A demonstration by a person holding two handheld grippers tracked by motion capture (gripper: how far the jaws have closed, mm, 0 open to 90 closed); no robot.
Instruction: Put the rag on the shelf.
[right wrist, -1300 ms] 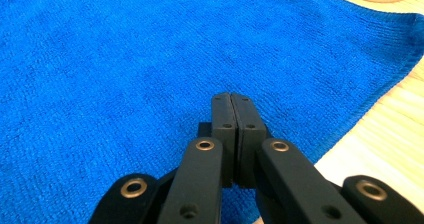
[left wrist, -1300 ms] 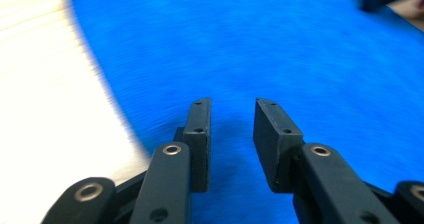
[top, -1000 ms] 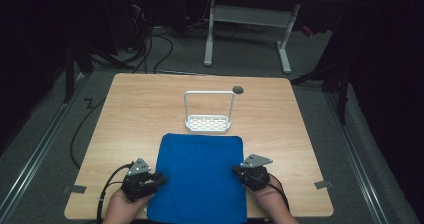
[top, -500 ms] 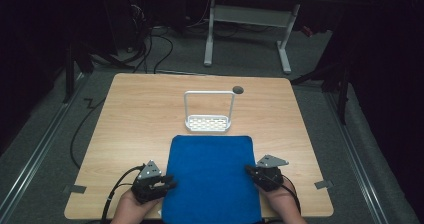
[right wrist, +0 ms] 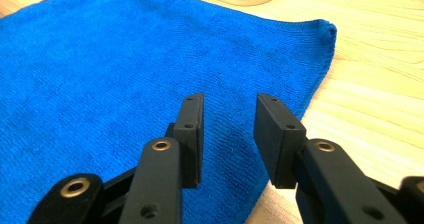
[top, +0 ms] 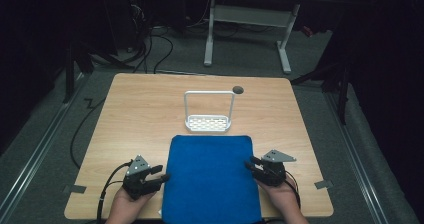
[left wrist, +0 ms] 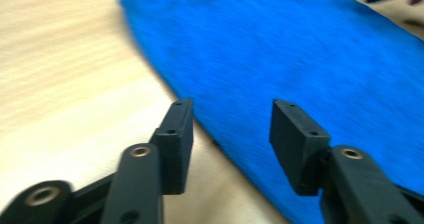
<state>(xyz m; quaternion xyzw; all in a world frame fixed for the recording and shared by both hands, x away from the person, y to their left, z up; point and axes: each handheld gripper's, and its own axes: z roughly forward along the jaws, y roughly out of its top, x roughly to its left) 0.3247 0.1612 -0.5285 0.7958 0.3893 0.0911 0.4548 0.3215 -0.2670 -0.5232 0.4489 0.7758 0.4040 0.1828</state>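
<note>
A blue cloth (top: 211, 176) lies flat on the near half of the wooden table (top: 145, 114), its front edge hanging over the table's front. My left gripper (top: 162, 176) rests at the cloth's left edge, open, its jaws straddling that edge (left wrist: 230, 129). My right gripper (top: 248, 163) is at the cloth's right edge, open, with the jaws just above the blue cloth (right wrist: 150, 59) near its border (right wrist: 227, 134). Nothing is held between either pair of jaws.
A white perforated rack (top: 208, 115) with a tall wire handle stands just behind the cloth. A small dark hole (top: 238, 89) marks the table beyond it. Cables (top: 107, 194) trail from the left gripper. A desk frame (top: 247, 19) stands on the floor behind.
Both grippers have slid back toward the table's front along the cloth's side edges, and their jaws now point inward at those edges.
</note>
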